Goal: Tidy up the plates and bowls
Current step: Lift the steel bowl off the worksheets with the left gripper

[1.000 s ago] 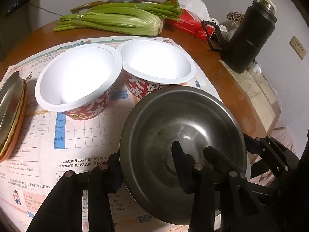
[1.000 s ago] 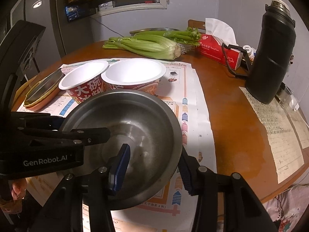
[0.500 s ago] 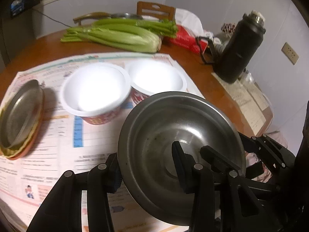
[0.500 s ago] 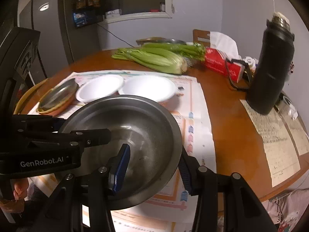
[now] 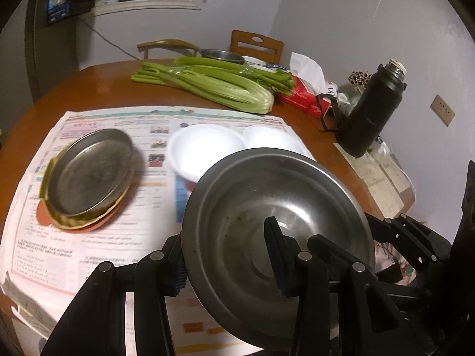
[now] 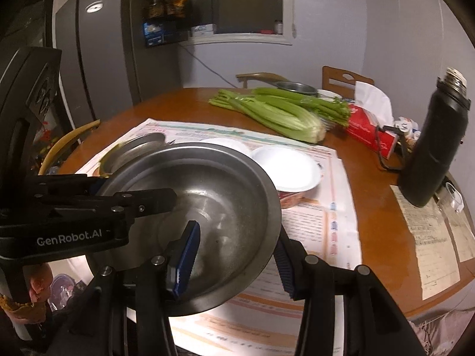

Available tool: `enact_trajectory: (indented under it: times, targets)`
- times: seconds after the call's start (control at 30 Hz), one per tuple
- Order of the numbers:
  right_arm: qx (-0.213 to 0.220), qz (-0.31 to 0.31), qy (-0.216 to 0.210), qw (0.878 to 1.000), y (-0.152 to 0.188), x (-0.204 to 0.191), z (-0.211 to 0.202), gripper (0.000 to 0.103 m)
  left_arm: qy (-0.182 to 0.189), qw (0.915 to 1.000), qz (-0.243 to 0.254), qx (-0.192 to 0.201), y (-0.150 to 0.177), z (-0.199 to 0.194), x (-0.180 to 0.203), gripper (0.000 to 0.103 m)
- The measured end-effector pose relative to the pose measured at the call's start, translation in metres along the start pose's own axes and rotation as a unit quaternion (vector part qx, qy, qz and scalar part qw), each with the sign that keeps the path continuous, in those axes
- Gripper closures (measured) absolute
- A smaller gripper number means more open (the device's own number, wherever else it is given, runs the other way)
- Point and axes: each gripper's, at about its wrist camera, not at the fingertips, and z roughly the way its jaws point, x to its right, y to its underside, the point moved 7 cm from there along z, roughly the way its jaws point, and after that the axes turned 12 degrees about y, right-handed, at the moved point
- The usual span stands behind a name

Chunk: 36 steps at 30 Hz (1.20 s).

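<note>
I've lifted the steel bowl (image 5: 276,237) higher off the newspaper (image 5: 98,246) since a second ago; the two paper bowls (image 5: 204,148) now sit farther below and behind it, and the stacked metal plate (image 5: 89,172) has come fully into my left view.

Your forward path is blocked by two paper bowls (image 5: 204,148) and stacked plates (image 5: 89,175) — bare worktop (image 6: 374,201) lies right, short of the flask (image 6: 436,148).
</note>
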Motion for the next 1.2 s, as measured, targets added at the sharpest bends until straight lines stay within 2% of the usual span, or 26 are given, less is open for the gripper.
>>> enact_trajectory:
  times: [0.23, 0.47, 0.77, 1.2]
  targets:
    - [-0.009, -0.024, -0.011, 1.0, 0.004, -0.03, -0.001, 0.054, -0.011, 0.9998, -0.016, 0.0, 0.014, -0.01, -0.025, 0.057]
    - [-0.031, -0.029, -0.029, 0.999, 0.012, -0.043, 0.01, 0.054, -0.021, 0.9995, -0.023, -0.01, 0.025, -0.006, -0.038, 0.057]
    - [-0.043, -0.029, -0.035, 0.998, 0.018, -0.042, 0.019, 0.054, -0.027, 0.9988, -0.027, -0.031, 0.035, 0.009, -0.044, 0.055]
    - [-0.056, -0.026, -0.052, 0.997, 0.027, -0.04, 0.037, 0.054, -0.057, 0.9967, -0.025, -0.052, 0.044, 0.027, -0.049, 0.055]
